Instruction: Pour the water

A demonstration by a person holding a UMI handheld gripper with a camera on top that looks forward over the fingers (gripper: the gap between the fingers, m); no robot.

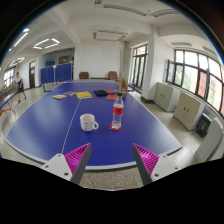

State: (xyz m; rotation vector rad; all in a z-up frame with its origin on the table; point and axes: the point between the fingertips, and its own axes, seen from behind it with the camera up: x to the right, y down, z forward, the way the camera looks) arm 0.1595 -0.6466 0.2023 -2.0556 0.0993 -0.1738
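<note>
Approach to the bottle, nothing held yet.
The gripper (110,160) has its fingers spread wide and empty; the water bottle (117,113) stands beyond them on the blue table (45,125), just beside what looks like a white mug (89,122). An off-centre grab could topple the bottle.

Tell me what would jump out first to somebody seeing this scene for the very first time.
The big blue table tennis table fills the view ahead of the open gripper, whose fingers hold nothing. On it, just beyond the fingers, a clear water bottle with a red label stands upright beside a white mug. Farther back on the table lie a few flat items, too small to identify.
</note>
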